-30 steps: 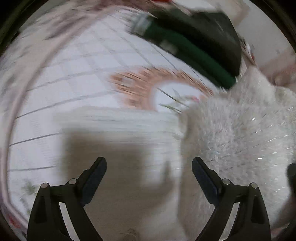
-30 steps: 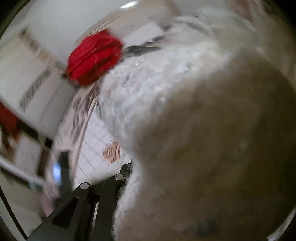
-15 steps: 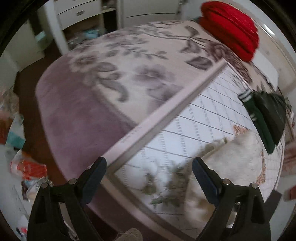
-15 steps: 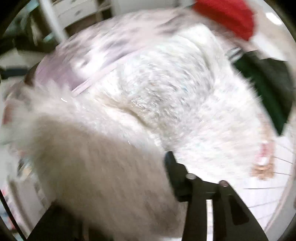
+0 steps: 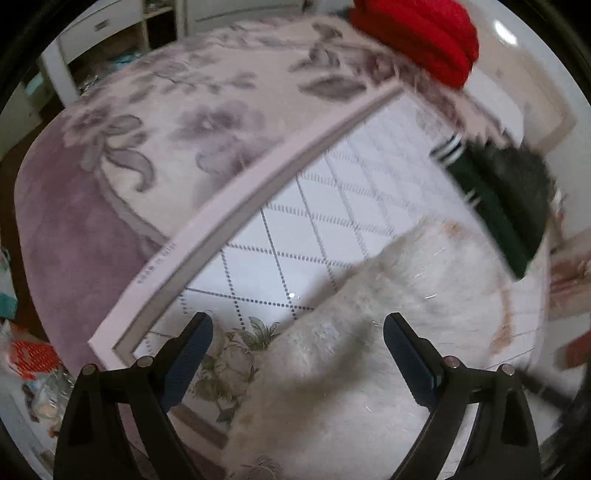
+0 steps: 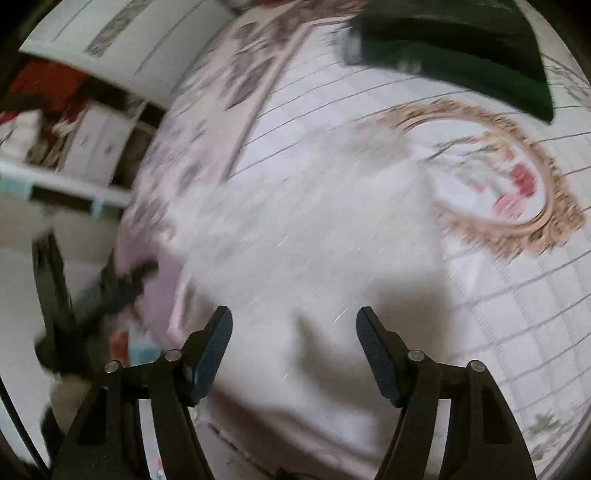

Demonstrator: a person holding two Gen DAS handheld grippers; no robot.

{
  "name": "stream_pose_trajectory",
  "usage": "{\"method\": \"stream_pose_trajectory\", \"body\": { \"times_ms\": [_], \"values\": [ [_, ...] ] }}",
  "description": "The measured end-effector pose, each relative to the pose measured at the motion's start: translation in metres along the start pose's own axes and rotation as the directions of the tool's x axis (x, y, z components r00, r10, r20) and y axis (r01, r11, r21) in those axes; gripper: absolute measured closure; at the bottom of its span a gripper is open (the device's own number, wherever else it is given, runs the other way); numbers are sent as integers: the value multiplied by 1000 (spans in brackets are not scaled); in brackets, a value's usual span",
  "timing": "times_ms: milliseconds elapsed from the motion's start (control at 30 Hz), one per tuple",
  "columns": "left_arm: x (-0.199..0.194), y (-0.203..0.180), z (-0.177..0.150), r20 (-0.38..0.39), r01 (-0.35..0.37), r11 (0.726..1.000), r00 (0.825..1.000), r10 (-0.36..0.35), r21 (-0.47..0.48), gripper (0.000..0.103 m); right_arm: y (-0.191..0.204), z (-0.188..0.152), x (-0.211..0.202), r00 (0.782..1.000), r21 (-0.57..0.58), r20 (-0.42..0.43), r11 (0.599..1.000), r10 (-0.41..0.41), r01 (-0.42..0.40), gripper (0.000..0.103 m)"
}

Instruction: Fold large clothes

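Observation:
A fluffy white garment [image 5: 388, 317] lies on the quilted bedspread [image 5: 314, 221] near the bed's front edge. It also shows, blurred, in the right wrist view [image 6: 314, 240]. My left gripper [image 5: 297, 349] is open and empty above the garment's near end. My right gripper [image 6: 294, 345] is open and empty just above the garment.
A folded dark green and black pile [image 5: 502, 199] lies at the back right, also in the right wrist view [image 6: 461, 48]. A folded red pile [image 5: 424, 33] sits at the far end. A mauve flowered blanket [image 5: 129, 147] covers the left of the bed. Shelves and clutter [image 6: 74, 140] stand beside it.
My right gripper has let go of the white garment, which now lies on the bed. My left gripper has swung back over the garment.

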State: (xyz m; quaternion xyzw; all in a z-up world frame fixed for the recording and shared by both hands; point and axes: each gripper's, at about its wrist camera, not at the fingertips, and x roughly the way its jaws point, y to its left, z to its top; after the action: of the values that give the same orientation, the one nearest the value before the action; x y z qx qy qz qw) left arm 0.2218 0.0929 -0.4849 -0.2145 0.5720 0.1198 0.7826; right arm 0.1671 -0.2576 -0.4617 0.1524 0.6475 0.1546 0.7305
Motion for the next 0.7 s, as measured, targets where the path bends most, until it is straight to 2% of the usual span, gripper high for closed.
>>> {"method": "stream_pose_trajectory", "body": {
  "times_ms": [67,133,233,267,300,333,400,433,467,567,633,700],
  "values": [
    [35,-4,-8,-62,-37,999,997,39,37,9,4,22,52,998,24,-46,998,-53,54,51],
    [55,0,-20,-108,-66,996,992,71,53,9,16,49,87,987,-1,-117,994,-109,109,50],
    [73,11,-39,-163,-75,996,983,83,55,9,33,58,112,967,-78,-131,975,-217,208,45],
    [71,13,-41,-169,-71,996,983,78,48,9,37,59,109,966,-103,-137,973,-218,205,43],
    [66,14,-43,-171,-68,997,982,75,43,9,41,61,106,973,-93,-144,981,-180,168,40],
    [61,13,-42,-164,-69,996,984,76,48,9,33,67,106,982,-59,-144,991,-126,119,36],
    [43,5,-36,-130,-77,994,988,86,71,9,15,66,76,995,46,-97,999,-7,11,36],
    [33,1,-30,-104,-69,995,992,76,72,9,-2,61,59,998,95,-63,995,17,-11,36],
    [25,-4,-21,-78,-54,996,995,59,65,9,-11,58,51,999,117,-53,993,14,-8,35],
    [22,-17,7,-15,-24,999,1000,24,26,9,-52,53,63,997,178,-72,984,-6,19,33],
    [38,-24,25,10,-47,999,999,47,15,9,-68,51,76,993,219,-103,973,-50,71,33],
    [66,-28,34,-20,-84,996,996,84,34,6,-67,51,70,997,222,-62,973,-54,66,34]
  ]
}}
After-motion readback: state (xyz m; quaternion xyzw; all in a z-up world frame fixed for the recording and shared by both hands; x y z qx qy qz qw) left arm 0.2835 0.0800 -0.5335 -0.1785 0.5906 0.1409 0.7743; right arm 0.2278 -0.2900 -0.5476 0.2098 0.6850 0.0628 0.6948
